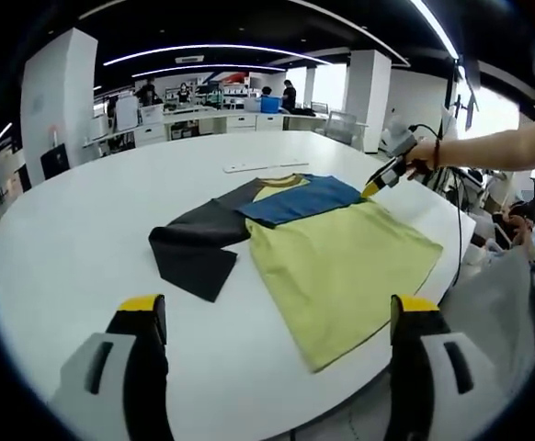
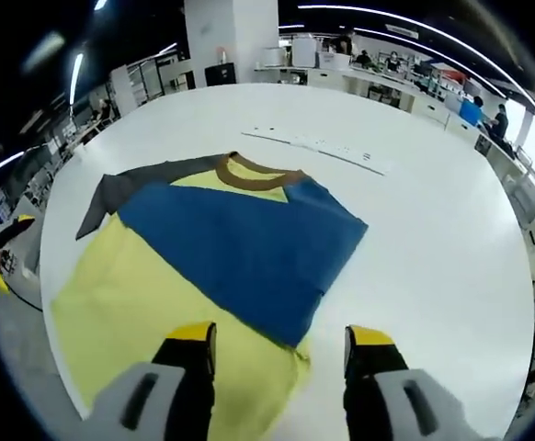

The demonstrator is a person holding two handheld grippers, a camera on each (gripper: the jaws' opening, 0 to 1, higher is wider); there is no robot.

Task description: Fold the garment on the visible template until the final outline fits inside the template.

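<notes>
Yellow garment near table edge

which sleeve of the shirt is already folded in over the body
The blue sleeve: it lies folded across the yellow body below the brown collar. The dark grey sleeve is spread out on the white table.

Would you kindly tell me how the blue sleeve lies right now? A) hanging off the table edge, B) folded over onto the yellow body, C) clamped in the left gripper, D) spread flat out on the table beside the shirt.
B: the blue sleeve lies folded across the yellow body, while the dark sleeve is spread out on the table.
</notes>
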